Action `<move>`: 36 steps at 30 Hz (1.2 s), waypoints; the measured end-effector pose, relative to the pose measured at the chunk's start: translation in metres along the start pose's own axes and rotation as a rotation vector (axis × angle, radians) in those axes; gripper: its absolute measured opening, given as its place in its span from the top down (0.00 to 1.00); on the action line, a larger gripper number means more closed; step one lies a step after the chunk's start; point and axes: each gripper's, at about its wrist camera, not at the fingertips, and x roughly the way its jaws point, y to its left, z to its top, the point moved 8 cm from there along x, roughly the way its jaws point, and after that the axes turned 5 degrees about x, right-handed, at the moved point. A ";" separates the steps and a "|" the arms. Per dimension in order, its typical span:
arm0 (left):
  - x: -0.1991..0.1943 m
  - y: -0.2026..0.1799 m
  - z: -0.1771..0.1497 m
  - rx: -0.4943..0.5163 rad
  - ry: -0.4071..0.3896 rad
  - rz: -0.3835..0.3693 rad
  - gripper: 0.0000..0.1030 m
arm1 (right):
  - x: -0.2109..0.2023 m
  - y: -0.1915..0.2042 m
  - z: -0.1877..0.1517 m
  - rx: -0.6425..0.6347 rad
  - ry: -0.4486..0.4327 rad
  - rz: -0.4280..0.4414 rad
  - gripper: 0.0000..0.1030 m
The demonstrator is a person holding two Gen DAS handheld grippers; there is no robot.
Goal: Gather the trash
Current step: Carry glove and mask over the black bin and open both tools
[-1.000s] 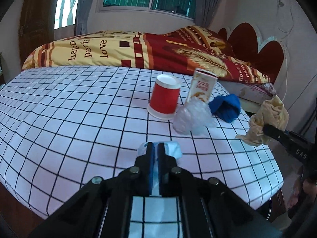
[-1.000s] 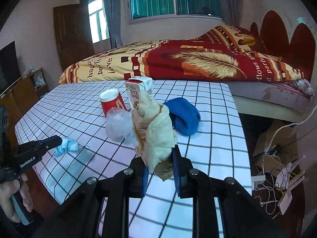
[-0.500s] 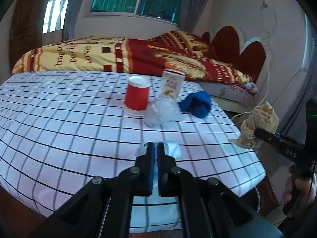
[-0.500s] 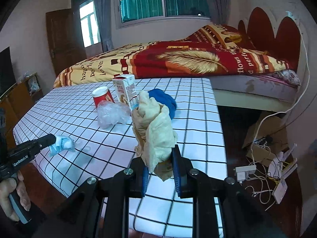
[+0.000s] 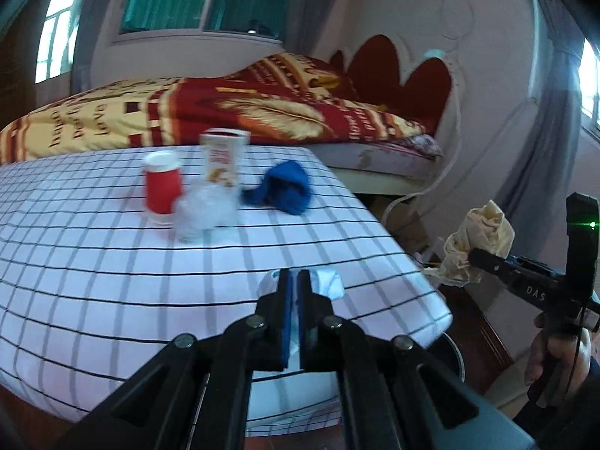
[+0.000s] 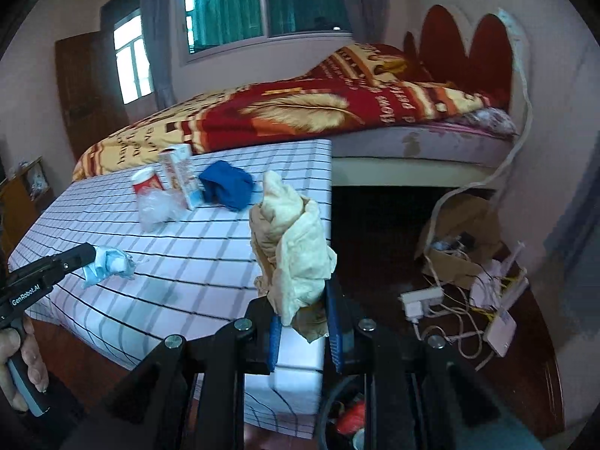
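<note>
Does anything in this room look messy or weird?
Yes. On the floor right of the table, a torn cardboard box lies open among tangled cables and a power strip. On the table, a crumpled plastic bag and a bunched blue cloth lie loose.

Left gripper holding pale blue wad above checked table

The left gripper [image 5: 295,288], seen from behind its black fingers, is clamped on a crumpled pale blue wad [image 5: 325,280] over the near edge of a white table [image 5: 93,262] with a black grid. Further back stand a red paper cup [image 5: 162,192], a small carton [image 5: 223,157], a clear plastic wad [image 5: 205,214] and a blue cloth [image 5: 285,186], all blurred. At right, off the table, the right gripper [image 5: 476,255], held by a hand [image 5: 555,352], grips a crumpled beige paper [image 5: 478,242]. A bed [image 5: 210,112] lies behind
</note>
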 end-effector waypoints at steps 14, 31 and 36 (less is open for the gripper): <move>0.025 -0.135 -0.010 0.160 0.051 -0.187 0.97 | -0.042 -0.093 -0.050 0.094 0.036 -0.130 0.78; 0.055 -0.247 -0.079 0.287 0.203 -0.330 0.97 | -0.035 -0.154 -0.140 0.147 0.188 -0.164 0.78; 0.073 -0.259 -0.103 0.295 0.267 -0.341 0.97 | -0.024 -0.164 -0.161 0.161 0.235 -0.162 0.78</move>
